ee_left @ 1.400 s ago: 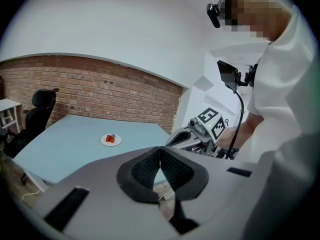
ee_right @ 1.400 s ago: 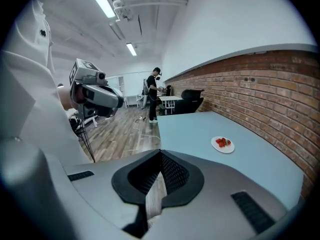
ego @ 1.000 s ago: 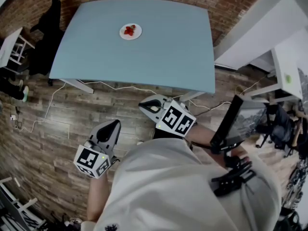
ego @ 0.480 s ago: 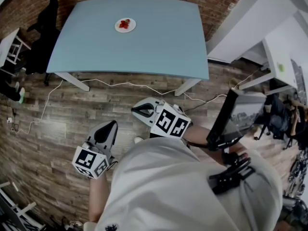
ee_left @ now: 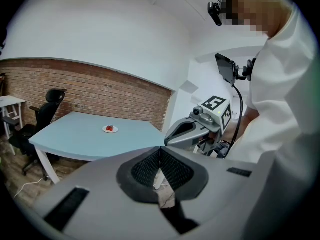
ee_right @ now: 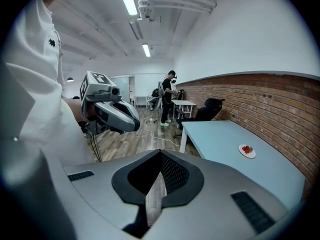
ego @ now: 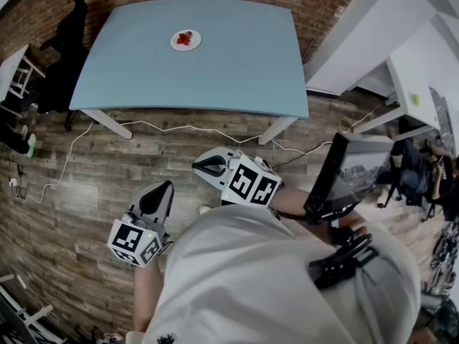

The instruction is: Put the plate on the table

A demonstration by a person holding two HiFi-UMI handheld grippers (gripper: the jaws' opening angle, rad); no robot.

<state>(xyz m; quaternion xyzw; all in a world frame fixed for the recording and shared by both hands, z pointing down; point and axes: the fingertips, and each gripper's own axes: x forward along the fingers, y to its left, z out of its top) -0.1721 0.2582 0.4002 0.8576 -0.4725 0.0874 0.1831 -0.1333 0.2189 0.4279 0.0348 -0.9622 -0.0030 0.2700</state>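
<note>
Right gripper [ego: 204,165] has edged left; the plate [ego: 185,39] is already down.
Both it and the left gripper [ego: 161,190] are closed and empty. The plate sits near the table's [ego: 237,77] far edge. The floor cable [ego: 179,129] could trip anyone approaching.

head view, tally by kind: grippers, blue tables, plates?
grippers: 2, left gripper and right gripper, both shut and empty
blue table: 1
plate: 1
total: 4
</note>
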